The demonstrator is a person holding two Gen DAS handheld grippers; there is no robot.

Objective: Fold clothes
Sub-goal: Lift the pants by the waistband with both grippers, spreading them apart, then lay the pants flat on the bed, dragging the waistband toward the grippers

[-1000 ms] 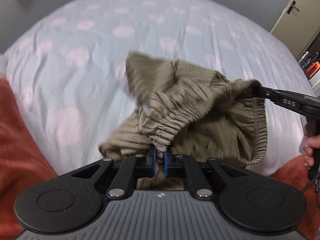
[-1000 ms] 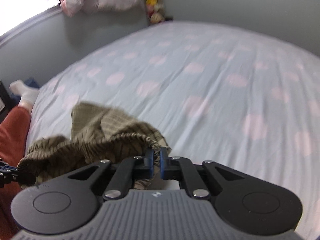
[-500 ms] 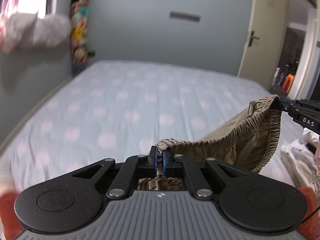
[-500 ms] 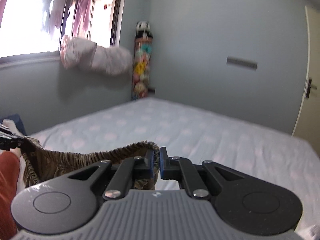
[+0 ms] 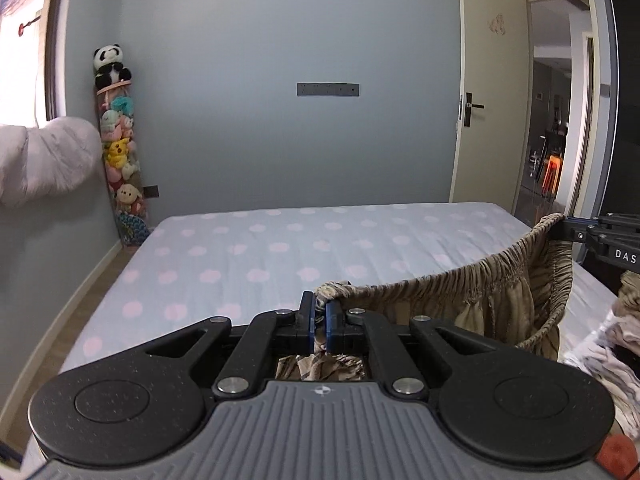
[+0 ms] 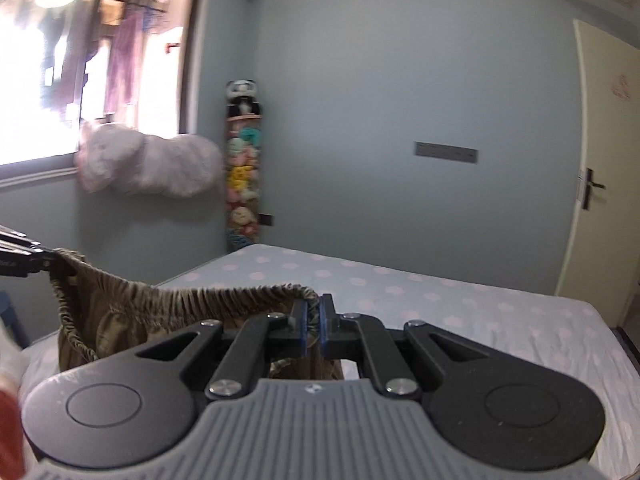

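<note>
both the left gripper [image 5: 319,322] and right gripper [image 6: 313,326] pinch the olive shorts' [image 5: 472,300] elastic waistband, stretched above the bed [image 5: 280,256].

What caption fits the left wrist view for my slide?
Left gripper and right gripper stretch the olive shorts' waistband above the dotted bed.

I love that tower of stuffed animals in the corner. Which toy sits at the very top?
The black-and-white panda sits on top of the toy column, above the rim. The pastel and yellow toys are all stacked inside, below it.
</note>
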